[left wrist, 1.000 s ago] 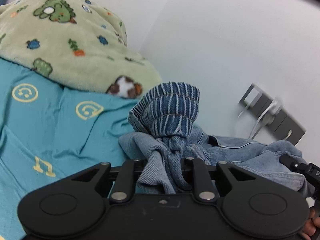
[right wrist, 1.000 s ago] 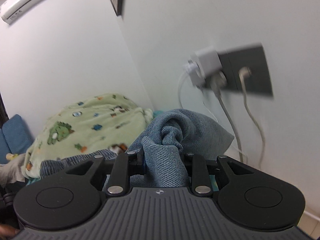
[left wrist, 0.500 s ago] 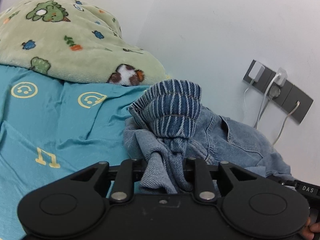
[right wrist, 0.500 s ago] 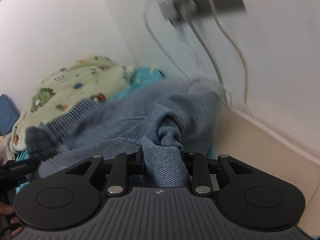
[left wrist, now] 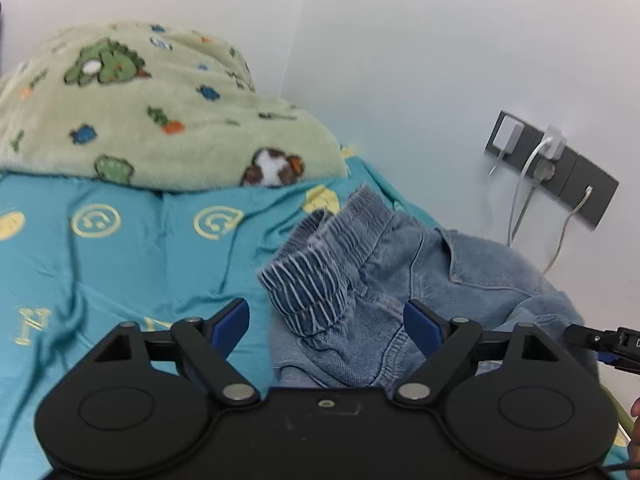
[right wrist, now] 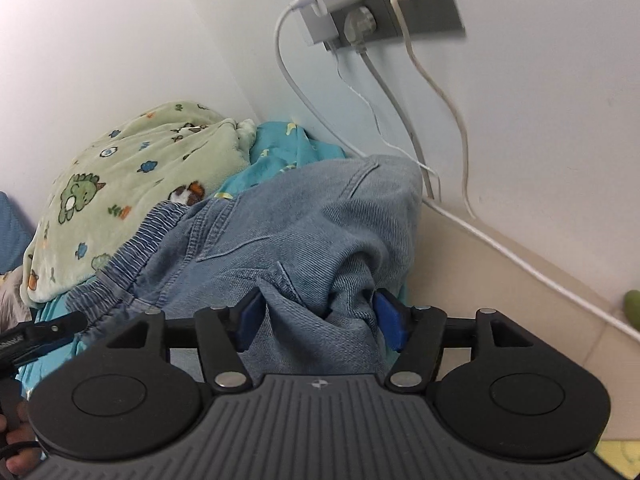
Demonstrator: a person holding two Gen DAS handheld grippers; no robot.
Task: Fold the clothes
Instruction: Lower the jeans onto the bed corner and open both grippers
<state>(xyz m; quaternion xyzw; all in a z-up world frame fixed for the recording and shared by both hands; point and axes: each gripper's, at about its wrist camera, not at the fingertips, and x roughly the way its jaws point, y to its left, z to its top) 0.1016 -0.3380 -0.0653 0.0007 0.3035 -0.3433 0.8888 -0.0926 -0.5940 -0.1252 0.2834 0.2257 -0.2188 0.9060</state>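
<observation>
Left wrist view: left gripper point(left wrist: 326, 322) released, jaws just opened wide and clear of the denim garment point(left wrist: 400, 280), which lies on the teal sheet point(left wrist: 120, 260) with its ribbed cuff point(left wrist: 308, 280) just beyond and between the pads. Right wrist view: right gripper point(right wrist: 316, 318) also just opened, a bunched fold of denim between the jaws, pads apparently no longer pressing; best drawn straight back, so the laid fold stays undisturbed at the bed's right edge.
</observation>
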